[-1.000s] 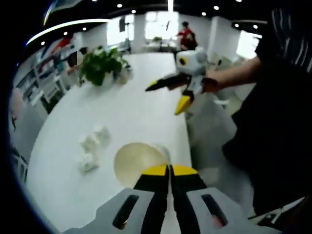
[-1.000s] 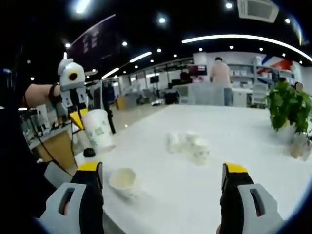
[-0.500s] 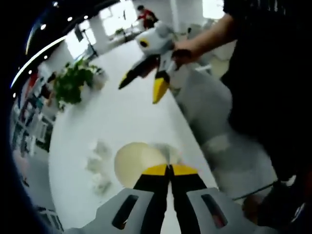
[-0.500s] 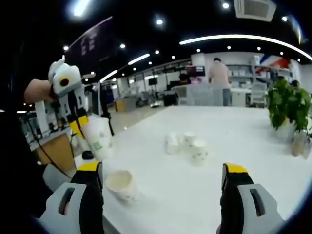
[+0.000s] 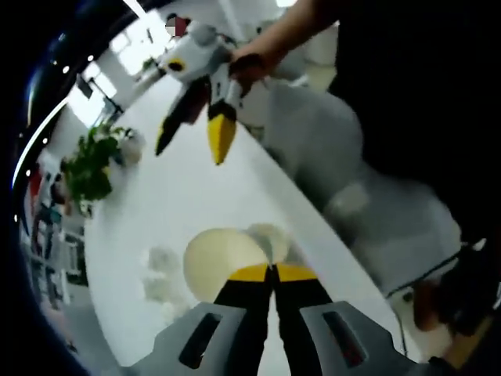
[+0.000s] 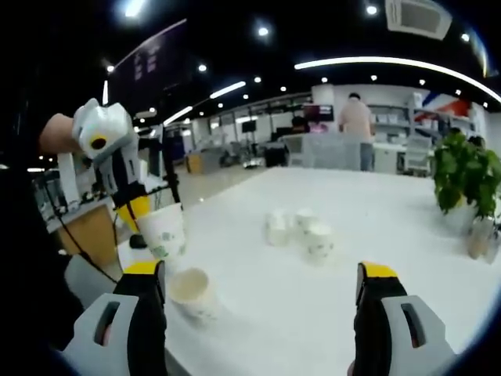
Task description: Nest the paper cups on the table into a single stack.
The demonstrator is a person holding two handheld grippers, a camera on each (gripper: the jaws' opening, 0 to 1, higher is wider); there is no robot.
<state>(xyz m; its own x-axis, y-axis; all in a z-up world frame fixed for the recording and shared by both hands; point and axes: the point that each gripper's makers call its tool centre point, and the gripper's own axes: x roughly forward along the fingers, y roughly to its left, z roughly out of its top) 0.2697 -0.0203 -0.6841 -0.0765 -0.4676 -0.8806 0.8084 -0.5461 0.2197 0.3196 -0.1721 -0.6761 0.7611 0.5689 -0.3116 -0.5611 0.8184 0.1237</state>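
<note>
My left gripper [image 5: 272, 270] is shut on the rim of a white paper cup [image 5: 223, 262], whose cream inside faces the camera. In the right gripper view, that left gripper [image 6: 138, 211] holds the cup [image 6: 162, 233] tilted just above another paper cup [image 6: 192, 291] standing near the table's edge. This lower cup [image 5: 272, 237] shows just past the held one. A small cluster of cups [image 6: 301, 231] stands mid-table; the same cluster [image 5: 160, 274] looks blurred in the left gripper view. My right gripper [image 6: 262, 278] is open and holds nothing. Seen from the left, the right gripper [image 5: 194, 137] hovers over the table.
The white table [image 6: 376, 204] runs far back, with a potted plant [image 6: 470, 180] at its right side; the plant [image 5: 90, 168] also sits left in the left gripper view. A person's dark-clothed body [image 5: 407, 102] stands beside the table edge. Another person [image 6: 356, 117] stands far behind.
The left gripper has lowered and tilted the held cup towards the cup near the table's edge. The right gripper stays open and nearly still.
</note>
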